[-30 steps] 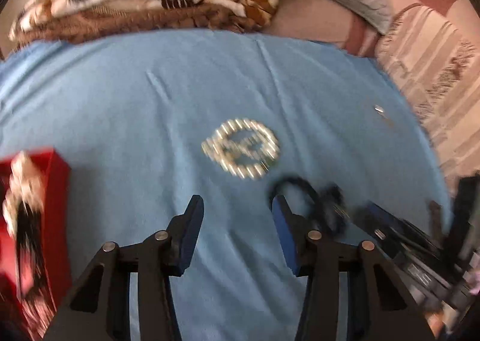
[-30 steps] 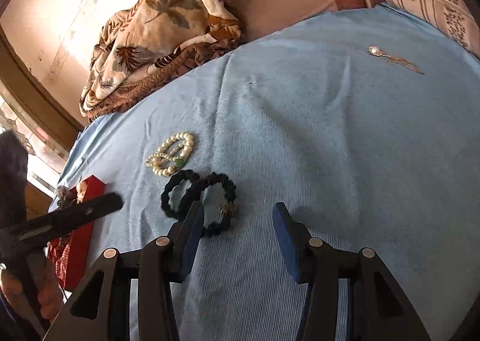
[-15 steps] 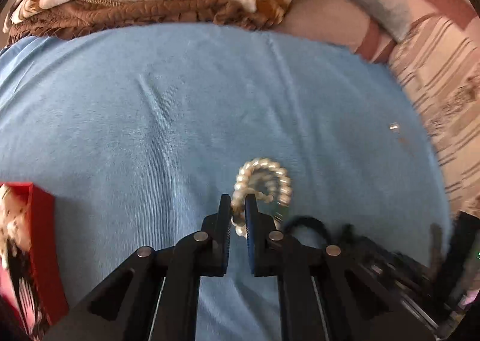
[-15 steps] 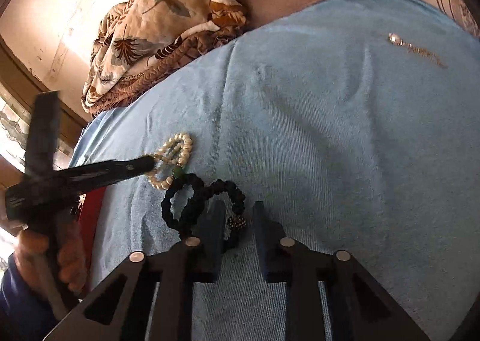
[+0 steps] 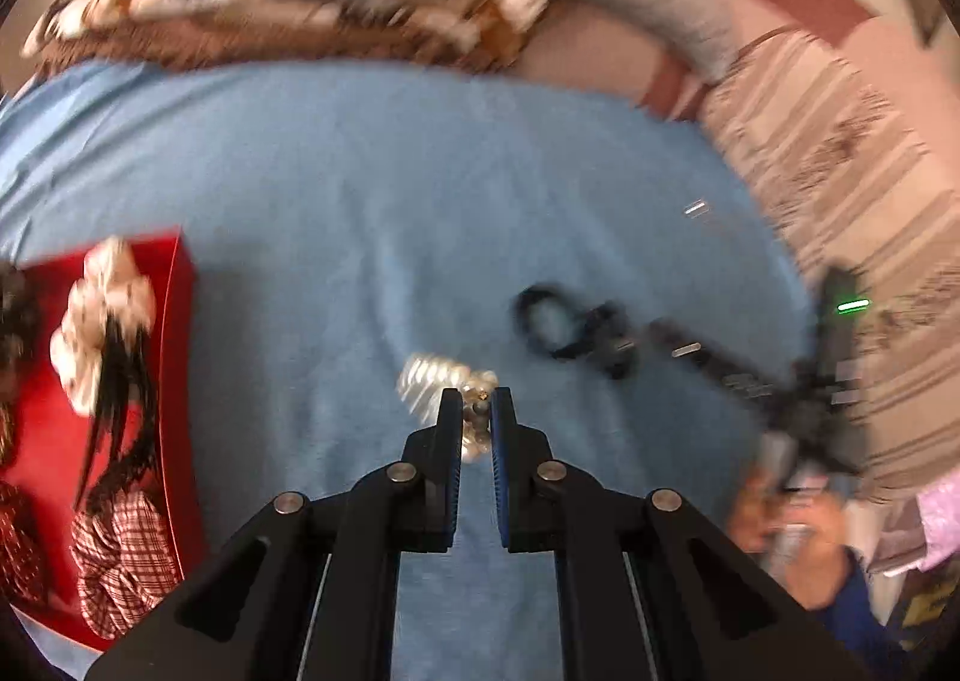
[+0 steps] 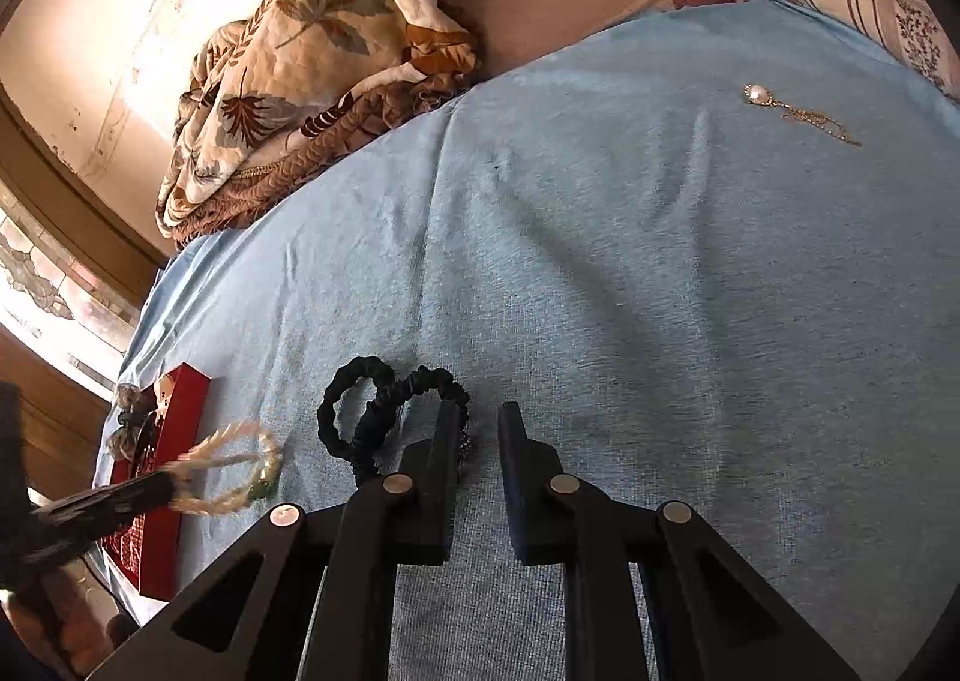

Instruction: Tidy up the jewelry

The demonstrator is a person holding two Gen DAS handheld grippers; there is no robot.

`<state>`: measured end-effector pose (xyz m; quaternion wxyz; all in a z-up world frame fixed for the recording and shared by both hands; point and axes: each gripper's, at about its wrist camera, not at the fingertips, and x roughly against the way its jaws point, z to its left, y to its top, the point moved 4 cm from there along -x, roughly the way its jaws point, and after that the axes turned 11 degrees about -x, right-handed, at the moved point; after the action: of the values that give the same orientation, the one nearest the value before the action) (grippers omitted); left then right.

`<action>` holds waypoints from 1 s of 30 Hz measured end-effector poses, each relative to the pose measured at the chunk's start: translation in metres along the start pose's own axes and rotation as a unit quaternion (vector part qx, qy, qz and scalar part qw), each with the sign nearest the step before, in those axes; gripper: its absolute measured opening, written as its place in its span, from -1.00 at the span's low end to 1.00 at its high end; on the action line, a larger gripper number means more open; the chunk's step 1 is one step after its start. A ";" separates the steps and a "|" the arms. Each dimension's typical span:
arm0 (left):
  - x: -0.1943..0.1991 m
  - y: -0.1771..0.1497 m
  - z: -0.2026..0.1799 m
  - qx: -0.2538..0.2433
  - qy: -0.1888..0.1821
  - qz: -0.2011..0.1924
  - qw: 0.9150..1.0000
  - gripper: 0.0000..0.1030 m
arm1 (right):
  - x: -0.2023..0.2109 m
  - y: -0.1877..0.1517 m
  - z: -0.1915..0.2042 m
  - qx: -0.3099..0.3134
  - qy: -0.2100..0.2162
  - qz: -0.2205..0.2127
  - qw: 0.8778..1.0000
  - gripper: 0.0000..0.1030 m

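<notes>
Pearl bracelet (image 5: 447,381), flat on the blue cloth (image 5: 360,189) a second ago, now hangs clamped in the left tool (image 5: 477,411) at lower centre, lifted toward the red box (image 5: 177,321) at left. Right tool (image 6: 477,423), narrowed since then, nears the black bracelets (image 6: 384,405); grip cannot be confirmed.

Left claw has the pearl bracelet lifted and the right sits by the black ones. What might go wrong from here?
The left claw pinches only one edge of the pearl bracelet, which hangs loose and blurred, so it may slip before reaching the red box. The right claw seems to straddle one rim of the entangled black bracelets; lifting may drag both.
</notes>
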<state>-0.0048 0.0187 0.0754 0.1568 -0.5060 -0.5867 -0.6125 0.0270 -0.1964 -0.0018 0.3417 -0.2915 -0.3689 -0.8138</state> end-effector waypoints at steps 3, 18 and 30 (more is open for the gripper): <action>0.030 0.019 -0.015 -0.009 -0.042 -0.049 0.998 -0.87 | -0.002 0.000 0.000 0.000 0.000 0.003 1.000 -0.71; -0.016 -0.019 0.014 0.016 0.021 0.020 0.999 -0.27 | -0.004 -0.002 -0.001 -0.010 0.015 0.018 1.000 -0.70; -0.058 -0.071 0.006 -0.075 0.097 0.069 0.990 -0.26 | -0.014 -0.004 0.006 0.024 -0.013 -0.002 1.000 -0.29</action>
<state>-0.0326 0.0192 -0.0120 0.2163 -0.4937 -0.4848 -0.6888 0.0338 -0.1851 -0.0105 0.3419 -0.2927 -0.3932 -0.8017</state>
